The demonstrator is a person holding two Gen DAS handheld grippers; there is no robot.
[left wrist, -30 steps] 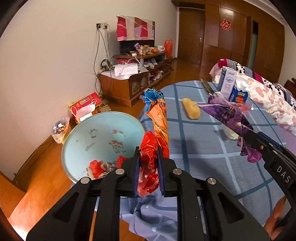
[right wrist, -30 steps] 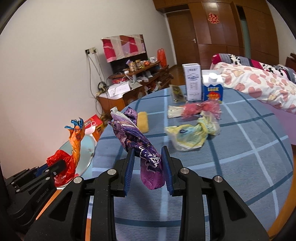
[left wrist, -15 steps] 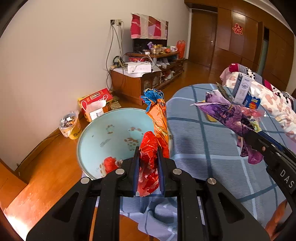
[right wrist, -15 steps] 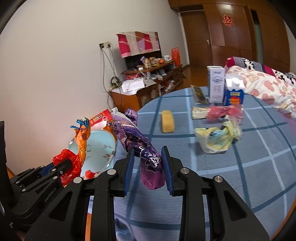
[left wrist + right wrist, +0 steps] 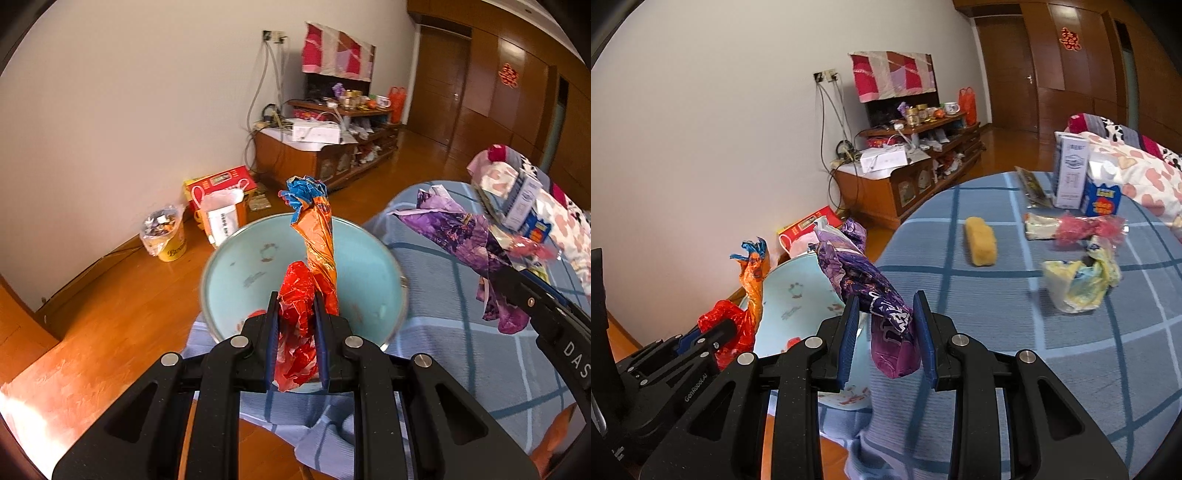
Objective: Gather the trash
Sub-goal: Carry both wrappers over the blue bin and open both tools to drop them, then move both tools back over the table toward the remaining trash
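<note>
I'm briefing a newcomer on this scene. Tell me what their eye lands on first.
The orange and red wrapper pinched in the left gripper, right above the pale blue bin. Next, the purple wrapper clamped in the right gripper beside it, with more litter on the blue checked table.

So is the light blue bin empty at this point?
Not empty. In the left wrist view the light blue bin shows red scraps at its bottom, beside the left claw; how much, cannot tell.
</note>
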